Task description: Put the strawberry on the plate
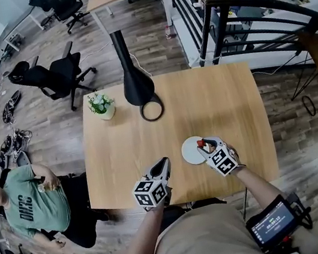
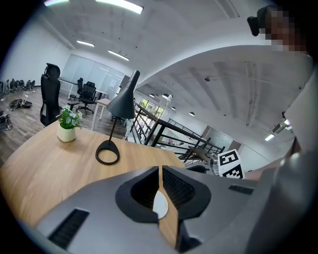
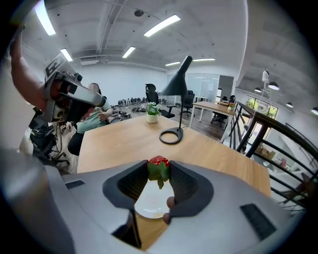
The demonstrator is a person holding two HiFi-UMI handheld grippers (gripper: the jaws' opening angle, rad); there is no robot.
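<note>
Two grippers are held over the near side of a wooden table. The right gripper has its jaws closed partway on a strawberry, pinched between the tips, with the red flesh showing above the green leaves. The strawberry sits over a white plate, which shows through the gap behind the jaws. In the head view the fruit lies at the plate's right rim, and I cannot tell whether it touches the plate.

The left gripper has its jaw tips meeting with nothing between them; only a sliver of the plate and the tabletop shows through the gap below the tips. In the head view it points toward the plate from the left, near it but apart.

On the far side of the table a black lamp stands on a ring base, with a small potted plant just to its left. A person in a green shirt sits well left of the table.
</note>
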